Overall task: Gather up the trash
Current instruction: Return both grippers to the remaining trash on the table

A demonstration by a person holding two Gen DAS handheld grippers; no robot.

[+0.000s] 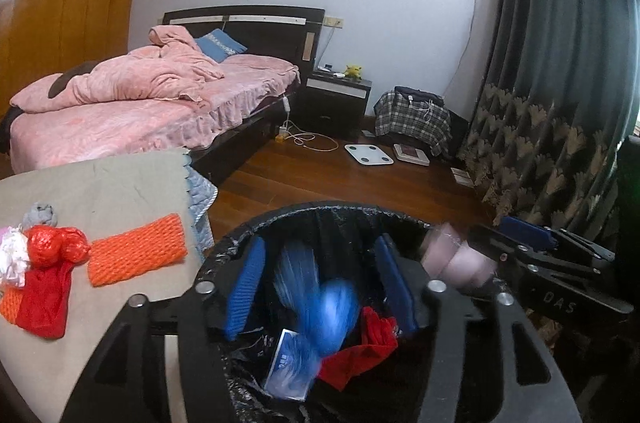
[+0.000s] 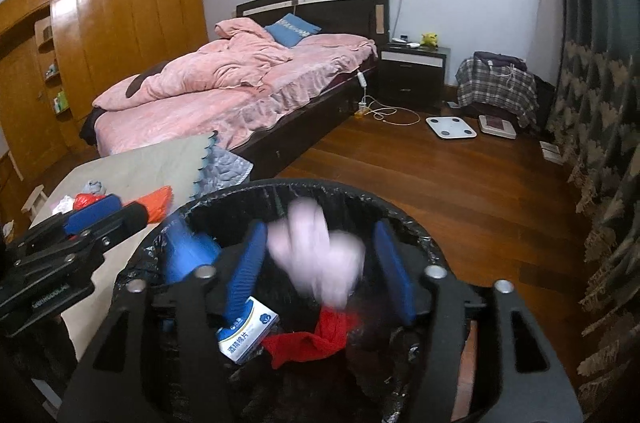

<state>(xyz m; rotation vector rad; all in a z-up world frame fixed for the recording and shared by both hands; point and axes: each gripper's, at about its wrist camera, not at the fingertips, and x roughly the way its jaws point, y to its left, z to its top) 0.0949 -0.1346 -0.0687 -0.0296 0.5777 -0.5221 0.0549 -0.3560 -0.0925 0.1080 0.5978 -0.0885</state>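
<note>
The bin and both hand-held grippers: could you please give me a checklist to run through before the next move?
1. Left hand-held gripper open, blue bag free of its pads: ok.
2. Right hand-held gripper open, pink item free of its pads: ok.
3. Both items over the bin: ok.
4. Items settled: not ok, both blurred.
5. Liner over the rim: ok.
6. Trash left on the table, such as the orange net: not ok.
</note>
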